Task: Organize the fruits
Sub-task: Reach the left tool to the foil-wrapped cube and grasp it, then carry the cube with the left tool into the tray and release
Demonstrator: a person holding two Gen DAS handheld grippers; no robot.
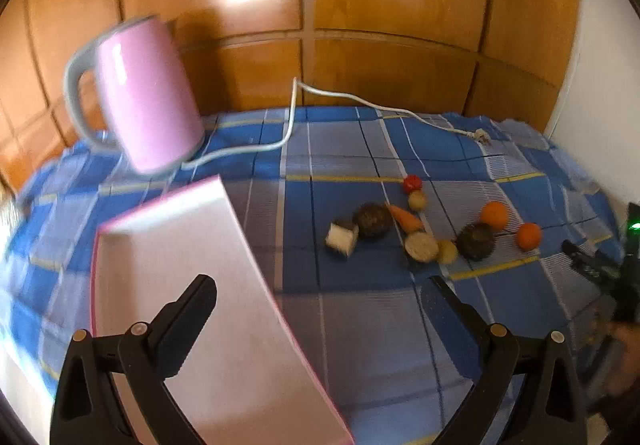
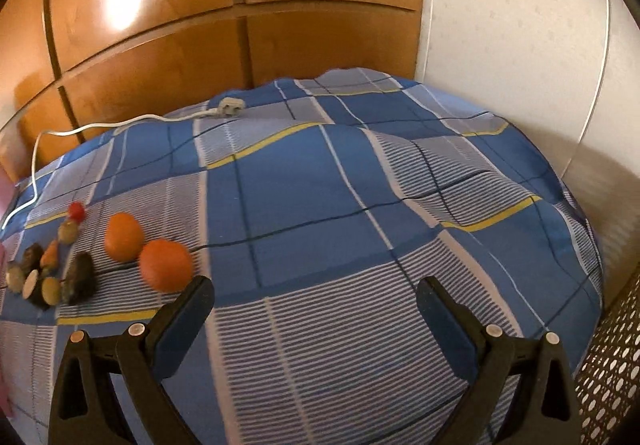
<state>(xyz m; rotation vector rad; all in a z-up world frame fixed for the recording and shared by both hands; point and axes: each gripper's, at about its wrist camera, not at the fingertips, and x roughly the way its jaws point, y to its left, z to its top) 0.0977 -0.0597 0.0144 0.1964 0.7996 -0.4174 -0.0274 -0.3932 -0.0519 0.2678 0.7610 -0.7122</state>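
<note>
Left wrist view: my left hand-held gripper (image 1: 320, 297) hangs over the checked blue cloth (image 1: 340, 149), jaws wide apart and empty. Below its left finger lies a pale pink tray (image 1: 192, 285), bare of produce. A pink electric kettle (image 1: 148, 93) stands behind the tray, its white cord (image 1: 288, 125) trailing across the cloth. The produce lies loose in a cluster right of the tray: a small red fruit (image 1: 412, 183), a carrot (image 1: 406, 218), two dark round items (image 1: 372, 220), cut pieces, and two oranges (image 1: 495, 215) on the far right. Part of the other gripper shows at the right edge.

Right wrist view: my right hand-held gripper (image 2: 314, 293) is also spread apart, holding nothing. The nearer orange (image 2: 166, 265) sits just beside its left fingertip, not between the fingers; the second orange (image 2: 124, 237) lies just behind it. The rest of the cluster is further left.

Assessment: sorting has not begun; this is the approach to the first pick. I judge the next move calls for shifting the right gripper leftward to straddle the near orange, then closing gently, since it may roll on soft cloth.
</note>
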